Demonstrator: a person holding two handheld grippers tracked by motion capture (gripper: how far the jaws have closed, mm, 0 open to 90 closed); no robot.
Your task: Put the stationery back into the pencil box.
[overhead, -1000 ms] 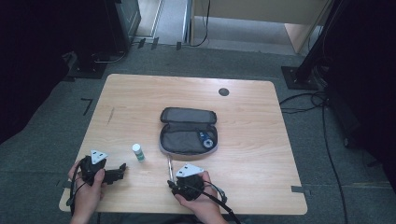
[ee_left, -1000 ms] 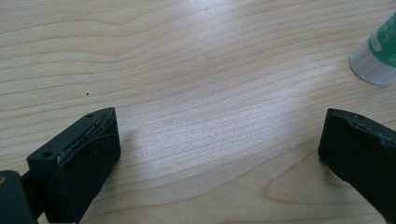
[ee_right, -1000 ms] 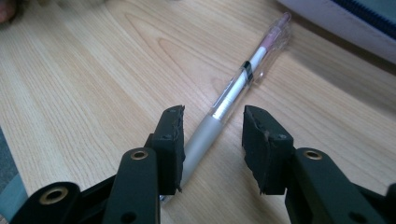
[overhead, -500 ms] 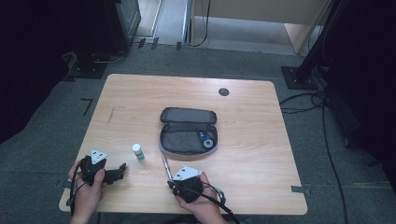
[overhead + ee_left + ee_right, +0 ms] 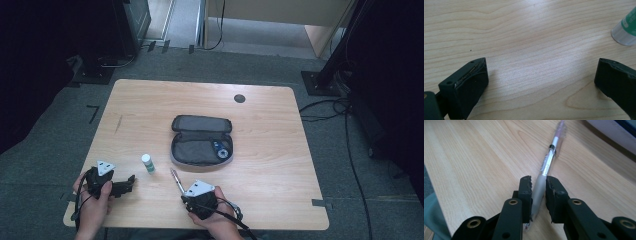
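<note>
Right gripper (image 5: 186, 192), seen from the high view, sits at the near table edge clamped on a slim grey-and-clear plastic pen (image 5: 176, 180) whose tip points toward the open grey fabric zip pouch (image 5: 201, 140), likely its destination. The left gripper (image 5: 127, 182) rests idle beside a small white bottle with a green label (image 5: 147, 163) on the pale wooden table (image 5: 270, 165).

Left gripper view: its jaws stand wide apart over bare wood, gripping nothing, the bottle (image 5: 625, 30) just beyond.

Right gripper view: both pads (image 5: 525, 188) have just been closing and now pinch the pen (image 5: 543, 173) at its grey grip, low against the tabletop, so it can be lifted.
</note>
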